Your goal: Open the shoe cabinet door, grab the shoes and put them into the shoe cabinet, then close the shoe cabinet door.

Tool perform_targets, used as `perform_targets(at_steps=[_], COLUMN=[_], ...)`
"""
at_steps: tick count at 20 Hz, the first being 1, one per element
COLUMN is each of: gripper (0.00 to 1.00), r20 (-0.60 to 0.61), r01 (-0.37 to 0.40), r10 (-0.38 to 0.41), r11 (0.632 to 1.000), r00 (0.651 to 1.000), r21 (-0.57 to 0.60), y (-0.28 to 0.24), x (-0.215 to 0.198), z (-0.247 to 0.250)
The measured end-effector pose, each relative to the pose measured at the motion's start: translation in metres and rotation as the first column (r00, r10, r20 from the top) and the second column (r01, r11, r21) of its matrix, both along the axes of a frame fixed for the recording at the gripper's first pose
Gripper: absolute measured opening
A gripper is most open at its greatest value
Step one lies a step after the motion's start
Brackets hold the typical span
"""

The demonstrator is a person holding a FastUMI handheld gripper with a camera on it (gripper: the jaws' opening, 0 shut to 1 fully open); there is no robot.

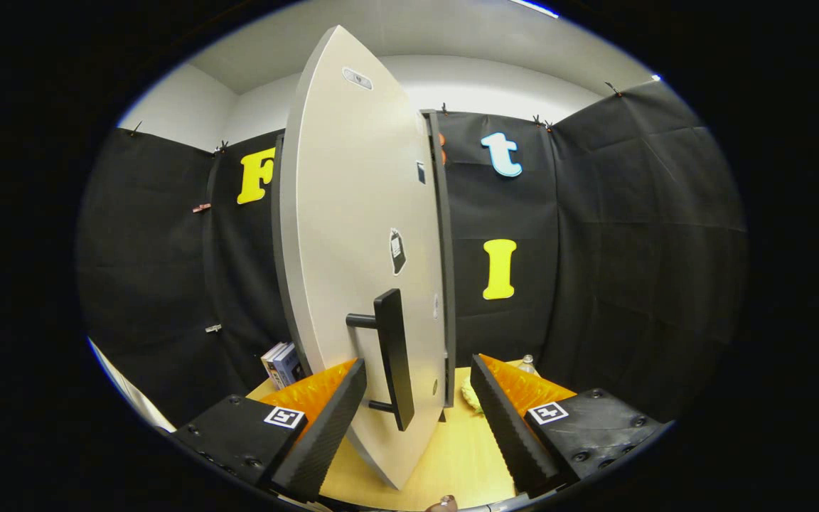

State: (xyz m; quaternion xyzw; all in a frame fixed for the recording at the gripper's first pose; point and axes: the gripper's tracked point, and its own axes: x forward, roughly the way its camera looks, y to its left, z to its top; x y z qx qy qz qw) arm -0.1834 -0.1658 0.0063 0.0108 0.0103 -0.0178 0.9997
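Books upright at the wooden table's far left; a clear bottle and yellow-green cloth far right

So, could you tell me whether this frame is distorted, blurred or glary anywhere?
Gripper view: fisheye bends the cabinet door into a bowed shape; focus stays sharp on its handle; lighting is even, with no glare on the door; the open gripper straddles the door's edge.

Bright overhead light, strong fisheye warp
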Motion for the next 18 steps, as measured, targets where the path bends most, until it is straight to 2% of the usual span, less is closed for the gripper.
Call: perform_targets(at_steps=[7, 14, 18], gripper=[0.98, 0.98, 0.99], r20=[0.018, -0.006, 0.001], r01=[-0.016, -0.119, -0.179], r10=[0.016, 0.119, 0.179], r11=[1.0, 0.993, 0.984], r00=[1.0, 0.993, 0.984], r21=[0.01, 0.005, 0.003], y=[0.075, 0.146, 0.178], x=[0.043, 0.095, 0.105], z=[-0.004, -0.013, -0.013])
